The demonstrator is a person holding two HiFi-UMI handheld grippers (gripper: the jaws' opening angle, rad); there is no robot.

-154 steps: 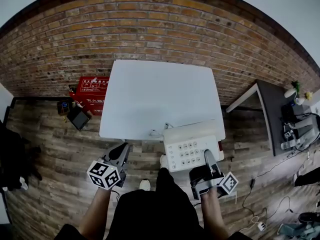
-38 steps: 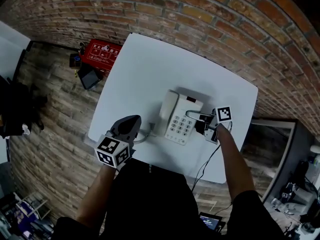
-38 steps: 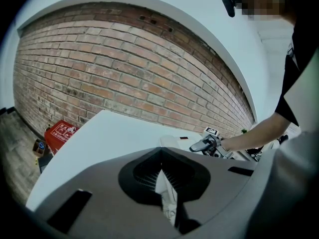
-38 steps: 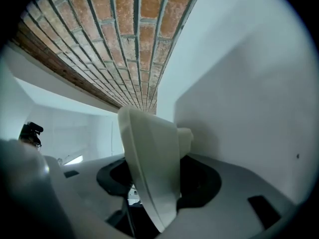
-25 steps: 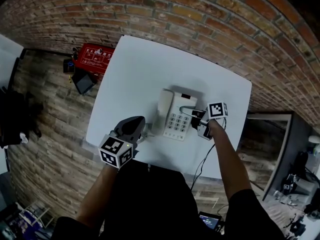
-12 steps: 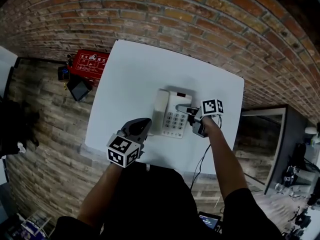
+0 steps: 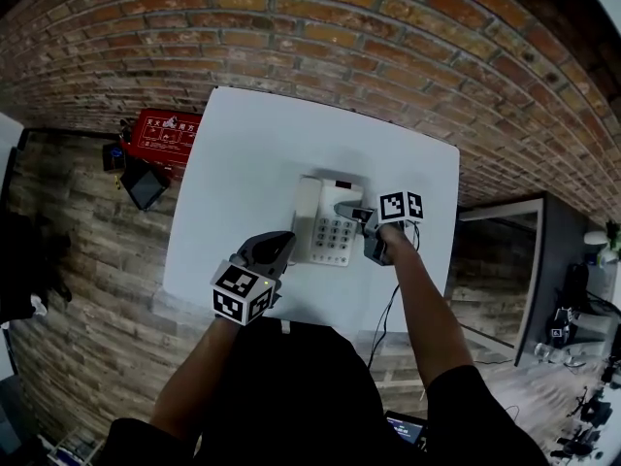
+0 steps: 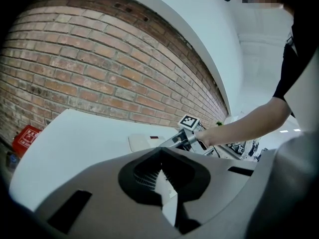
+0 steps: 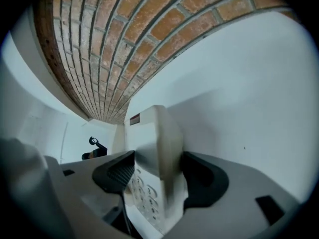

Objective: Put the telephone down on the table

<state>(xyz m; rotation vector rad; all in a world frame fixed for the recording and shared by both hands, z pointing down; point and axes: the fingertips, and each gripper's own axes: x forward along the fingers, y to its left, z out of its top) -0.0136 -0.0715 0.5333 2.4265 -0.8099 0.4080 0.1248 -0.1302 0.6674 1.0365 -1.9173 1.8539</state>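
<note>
A white push-button telephone (image 7: 325, 223) lies flat on the white table (image 7: 252, 153), its handset on the left side. My right gripper (image 7: 352, 229) is at the phone's right edge. In the right gripper view that edge of the telephone (image 9: 157, 148) stands between the jaws of the right gripper (image 9: 152, 171). The jaws are opening and a dark gap shows beside the far pad. My left gripper (image 7: 279, 244) hovers over the table's front edge, left of the phone, shut and holding nothing. From the left gripper (image 8: 162, 153) I see the telephone (image 8: 144, 142) beyond.
A cable (image 7: 388, 309) hangs from the phone over the table's front edge. A brick wall (image 7: 388, 56) runs behind the table. A red box (image 7: 160, 136) and a black object (image 7: 144, 184) lie on the wooden floor at left. A dark side table (image 7: 505, 250) stands at right.
The telephone has gone from the table's front edge to its middle and now rests there. The right gripper's jaws have spread wider around its edge. The left gripper has barely moved.
</note>
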